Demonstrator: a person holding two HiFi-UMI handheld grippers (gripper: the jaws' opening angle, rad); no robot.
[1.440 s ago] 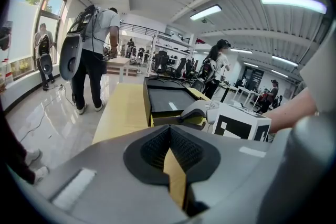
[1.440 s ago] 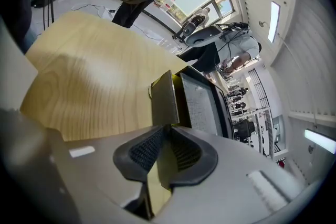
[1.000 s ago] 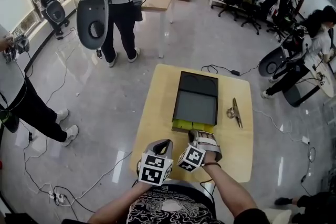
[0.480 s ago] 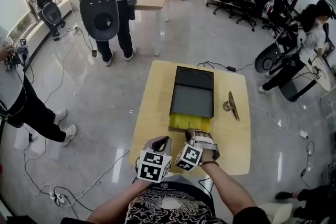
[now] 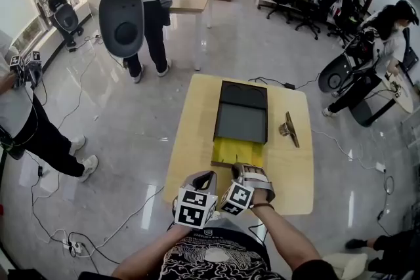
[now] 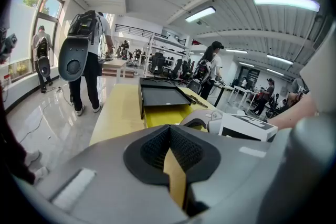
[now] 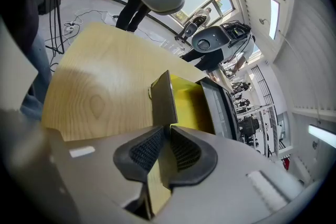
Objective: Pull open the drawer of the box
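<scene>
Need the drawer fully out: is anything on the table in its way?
Nothing visible does. The right gripper grips the drawer by its front, bare table runs from there to the near edge, and the metal tool lies off to the right.

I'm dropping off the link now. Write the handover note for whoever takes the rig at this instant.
Right claw: shut on the front panel of the drawer.
Left claw: shut, empty, held beside the right one over the near edge of the table.
Things: the box lies mid-table, and its yellow drawer sticks out of the near end toward the person.
Done: the panel is gripped and the drawer is partway out.
Left: probably pull straight back toward the person until it is fully open, then release. The left claw looks free to steady the box if it slides.
</scene>
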